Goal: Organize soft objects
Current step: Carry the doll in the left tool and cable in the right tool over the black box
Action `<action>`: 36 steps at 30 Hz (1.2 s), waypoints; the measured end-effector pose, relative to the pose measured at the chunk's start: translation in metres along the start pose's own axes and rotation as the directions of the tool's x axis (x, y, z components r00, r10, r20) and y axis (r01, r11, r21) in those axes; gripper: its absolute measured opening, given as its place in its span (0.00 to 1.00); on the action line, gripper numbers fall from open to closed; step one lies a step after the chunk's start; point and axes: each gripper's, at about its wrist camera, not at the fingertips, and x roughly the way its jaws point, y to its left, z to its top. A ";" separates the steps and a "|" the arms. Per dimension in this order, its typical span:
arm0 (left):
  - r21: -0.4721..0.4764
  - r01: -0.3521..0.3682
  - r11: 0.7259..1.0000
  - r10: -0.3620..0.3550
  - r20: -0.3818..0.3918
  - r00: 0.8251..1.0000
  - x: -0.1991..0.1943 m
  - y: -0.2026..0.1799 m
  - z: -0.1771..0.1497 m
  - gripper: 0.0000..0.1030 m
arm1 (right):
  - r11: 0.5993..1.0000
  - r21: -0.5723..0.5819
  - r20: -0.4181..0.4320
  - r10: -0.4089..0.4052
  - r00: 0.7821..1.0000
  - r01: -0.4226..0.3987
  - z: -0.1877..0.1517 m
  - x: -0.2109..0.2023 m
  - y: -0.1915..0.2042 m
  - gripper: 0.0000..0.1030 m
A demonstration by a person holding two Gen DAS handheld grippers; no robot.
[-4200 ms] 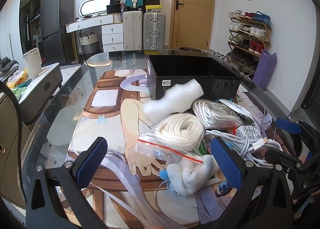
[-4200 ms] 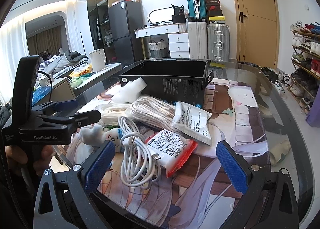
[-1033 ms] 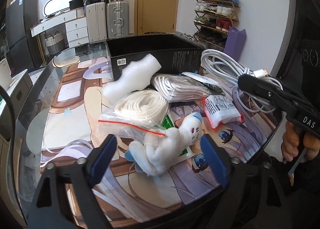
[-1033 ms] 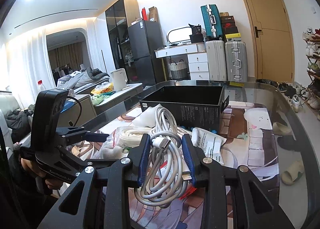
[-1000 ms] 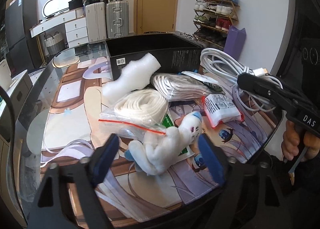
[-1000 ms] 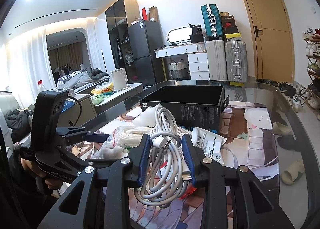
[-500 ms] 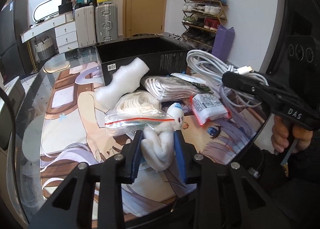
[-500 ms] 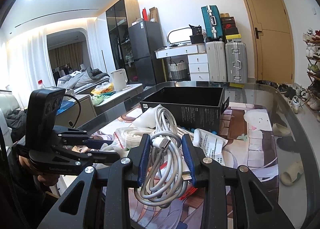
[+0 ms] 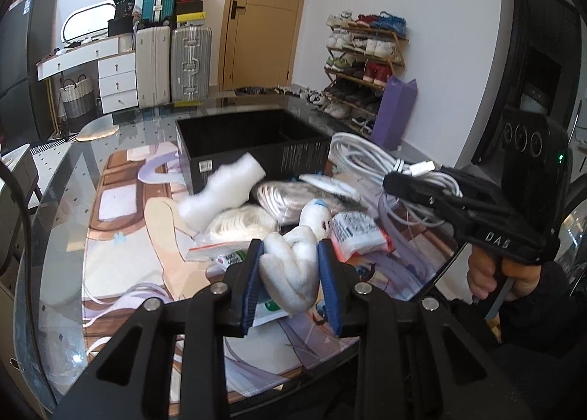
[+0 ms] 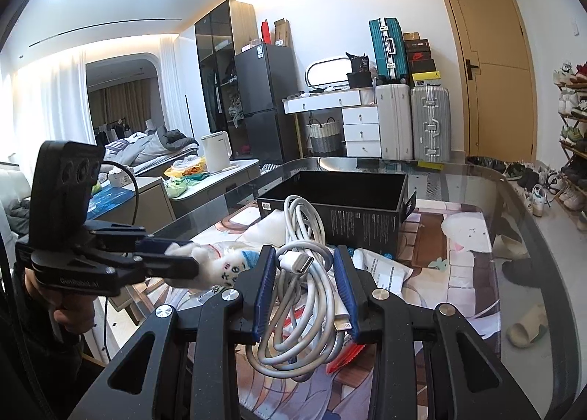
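Occlusions first: in the left wrist view the lower body of the white plush toy (image 9: 293, 275) is squeezed between the blue pads, so only its head and painted face show above them; a green-printed packet under it is mostly covered and its label cannot be read. The foam piece (image 9: 220, 190) is motion-blurred. The white cable bundle (image 10: 304, 273) fills the middle of the right wrist view and hides much of the table behind it; the red-edged packet (image 9: 357, 234) shows there only as a red corner below the loops. The inside floor of the black box (image 10: 348, 196) is dark and nothing can be made out in it. The left gripper (image 9: 291, 282) is clamped on the plush toy, held clear of the printed mat (image 9: 121, 236); the right gripper (image 10: 304, 286) is clamped on the cable bundle, held up in front of the box. Against the frame one second back: the left pads then stood wide on either side of the toy, which lay on the mat beside the zip bag of white cord (image 9: 234, 227); they have just closed on it and the toy is now raised, its head level with the red-edged packet. The right gripper's grip on the cable looks unchanged. A hand (image 9: 488, 273) grips the right tool's handle.
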 end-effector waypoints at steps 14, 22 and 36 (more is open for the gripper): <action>-0.028 0.019 0.999 -0.017 0.077 0.997 -0.017 0.004 0.014 0.27 | 0.999 -0.030 0.007 -0.025 1.000 0.025 0.012 -0.003 0.003 0.32; -0.062 -0.027 0.998 0.035 0.130 0.991 -0.019 0.012 0.029 0.27 | 0.997 -0.051 -0.031 -0.057 0.998 0.055 0.023 0.008 0.000 0.32; -0.094 -0.109 0.990 0.126 0.200 0.972 0.011 0.039 0.073 0.27 | 0.997 -0.044 -0.086 -0.070 0.994 0.066 0.056 0.039 -0.012 0.31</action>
